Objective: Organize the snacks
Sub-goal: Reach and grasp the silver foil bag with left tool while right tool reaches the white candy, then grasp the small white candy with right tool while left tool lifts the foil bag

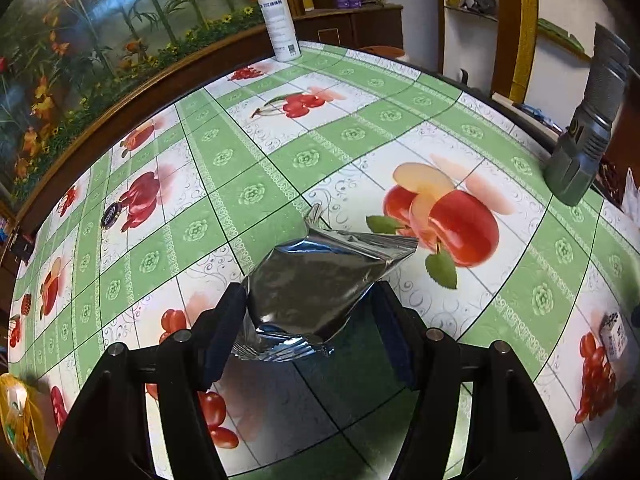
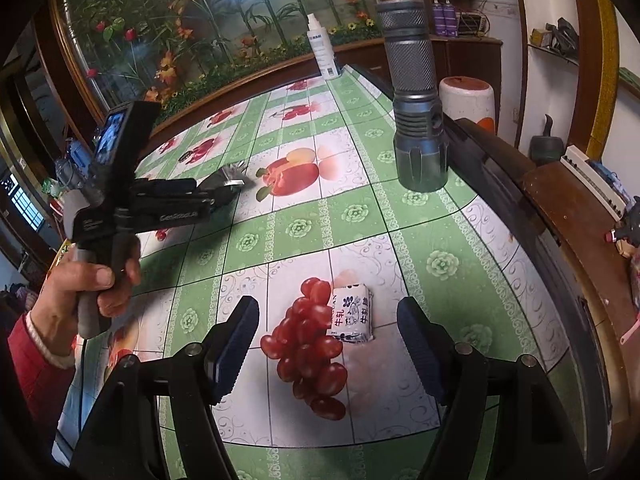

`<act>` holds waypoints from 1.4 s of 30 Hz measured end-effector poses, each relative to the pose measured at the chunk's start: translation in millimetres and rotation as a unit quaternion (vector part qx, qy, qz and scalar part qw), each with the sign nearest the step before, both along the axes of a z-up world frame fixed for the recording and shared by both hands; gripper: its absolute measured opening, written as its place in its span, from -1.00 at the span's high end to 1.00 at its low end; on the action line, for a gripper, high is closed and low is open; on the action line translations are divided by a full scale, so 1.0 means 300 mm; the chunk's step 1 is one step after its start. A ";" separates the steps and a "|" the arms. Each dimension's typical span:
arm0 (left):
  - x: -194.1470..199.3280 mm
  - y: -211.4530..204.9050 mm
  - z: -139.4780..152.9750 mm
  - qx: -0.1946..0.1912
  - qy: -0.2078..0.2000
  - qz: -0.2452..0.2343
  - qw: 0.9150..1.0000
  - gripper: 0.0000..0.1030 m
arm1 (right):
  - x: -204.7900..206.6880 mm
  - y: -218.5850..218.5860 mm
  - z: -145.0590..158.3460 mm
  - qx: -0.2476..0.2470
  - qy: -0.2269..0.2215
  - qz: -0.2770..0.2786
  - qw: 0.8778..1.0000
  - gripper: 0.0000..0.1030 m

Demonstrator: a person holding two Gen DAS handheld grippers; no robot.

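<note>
Jaws on the left gripper point(image 1: 310, 330) are clamped on a silver foil snack pouch point(image 1: 316, 284), pads pressing its two sides; pouch is held above the worktop point(image 1: 248, 152), crimped top end pointing away from the camera, crimped bottom seam nearest the lens. Right wrist view shows the same left gripper point(image 2: 230, 190) side-on, held by the person's left hand point(image 2: 86, 288) in a red sleeve, with the pouch's crinkled end point(image 2: 232, 174) sticking out past the fingers, over the left half of the worktop.

Right gripper point(image 2: 328, 344) jaws are wide apart, holding nothing. It hangs over the worktop near its front-right part, fingers straddling a printed grape motif. A small white-and-blue wrapped candy point(image 2: 352, 314) lies flat on the worktop between the fingers, closer to the right one, touching neither. Same candy shows at the right edge in the left view point(image 1: 614, 334).

Grey flashlight point(image 2: 416, 108) stands head-down near the worktop's right edge. White spray bottle point(image 1: 278, 20) stands upright at the far edge. Small dark round disc point(image 1: 113, 213) lies towards the left edge. Yellow packaging point(image 1: 18, 416) is partly visible at the near-left corner; can't tell what it is.
</note>
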State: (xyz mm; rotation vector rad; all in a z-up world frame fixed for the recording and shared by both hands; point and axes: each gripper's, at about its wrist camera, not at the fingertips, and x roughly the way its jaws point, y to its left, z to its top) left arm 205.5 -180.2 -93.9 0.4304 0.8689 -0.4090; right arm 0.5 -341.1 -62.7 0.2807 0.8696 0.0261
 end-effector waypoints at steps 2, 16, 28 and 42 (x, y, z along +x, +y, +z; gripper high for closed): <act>-0.007 0.004 0.000 0.002 0.003 -0.001 1.000 -0.23 | 0.007 0.006 -0.006 -0.001 0.005 0.003 1.000 -0.43; -0.271 0.274 0.005 -0.050 0.092 0.052 0.993 0.31 | 0.034 0.017 -0.045 -0.024 0.023 0.008 0.999 -0.41; -0.289 0.204 0.080 -0.029 0.043 0.031 0.998 -0.25 | 0.066 0.066 -0.046 -0.052 0.031 0.031 0.998 0.10; -0.308 0.304 0.004 -0.018 0.045 0.098 0.994 0.02 | 0.062 0.145 -0.046 -0.012 0.031 0.075 0.997 0.61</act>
